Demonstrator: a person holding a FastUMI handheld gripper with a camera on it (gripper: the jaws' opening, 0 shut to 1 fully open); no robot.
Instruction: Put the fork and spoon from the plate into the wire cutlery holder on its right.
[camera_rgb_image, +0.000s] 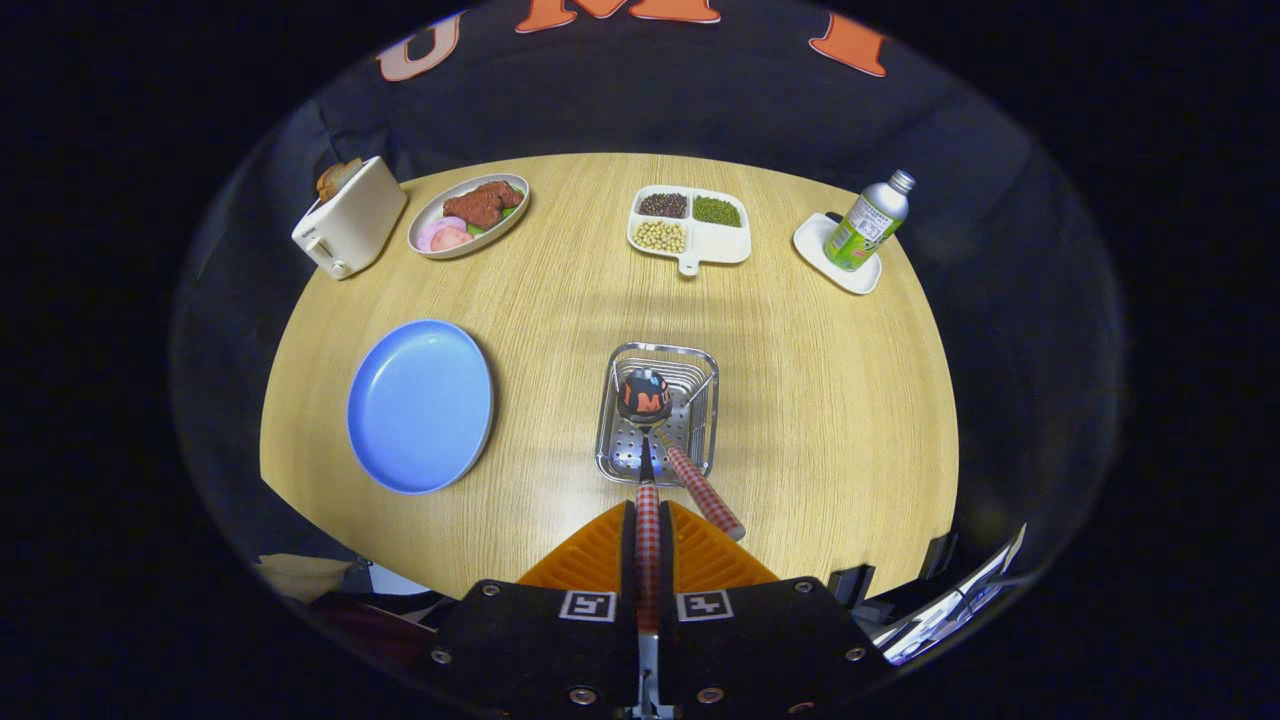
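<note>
My gripper (648, 520) is shut on the red-checked handle of a spoon (645, 400), whose shiny bowl hangs over the wire cutlery holder (700, 365) just ahead of the fingers. A second utensil with the same checked handle (705, 492) leans out of the holder toward the fingers' right side; its head is hidden inside the holder. The blue plate (420, 405) sits bare on the wooden table to the holder's left.
Beyond the holder stand a white divided dish of beans (690, 225), a bottle on a white saucer (868, 225), an oval plate of food (468, 215) and a white toaster (348, 228). The table's near edge (820, 570) runs just right of the fingers.
</note>
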